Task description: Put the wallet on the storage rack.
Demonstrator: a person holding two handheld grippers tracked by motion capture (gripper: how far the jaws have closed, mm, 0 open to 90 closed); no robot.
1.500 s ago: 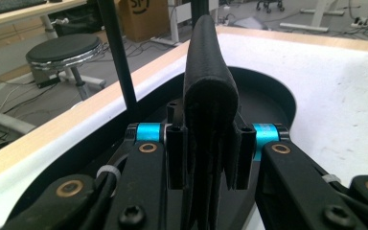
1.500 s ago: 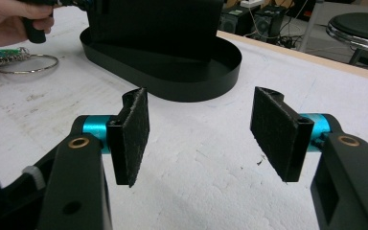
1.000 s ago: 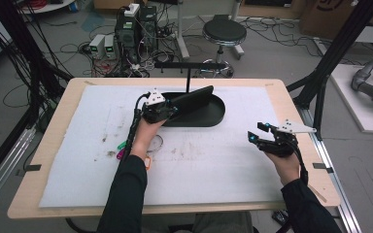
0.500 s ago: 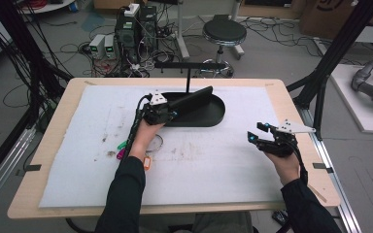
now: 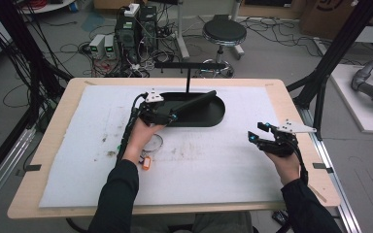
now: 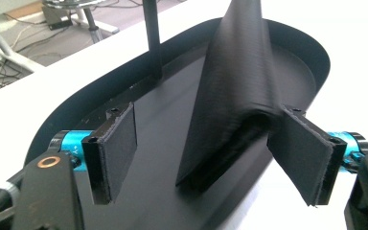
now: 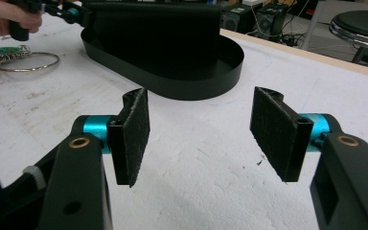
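Presently, right gripper [image 5: 258, 137] hangs over the white mat [image 5: 213, 165], jaws parted, empty. Farther off, left gripper [image 6: 206, 148] has just been opening; the black folded cloth [image 6: 235, 91] between its jaws lies in the black oval tray [image 5: 213, 116], brushing one pad.

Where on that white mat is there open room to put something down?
The widest bare stretch of the mat lies between the key ring and the right gripper. It is crowded by the black tray, where the left gripper works.
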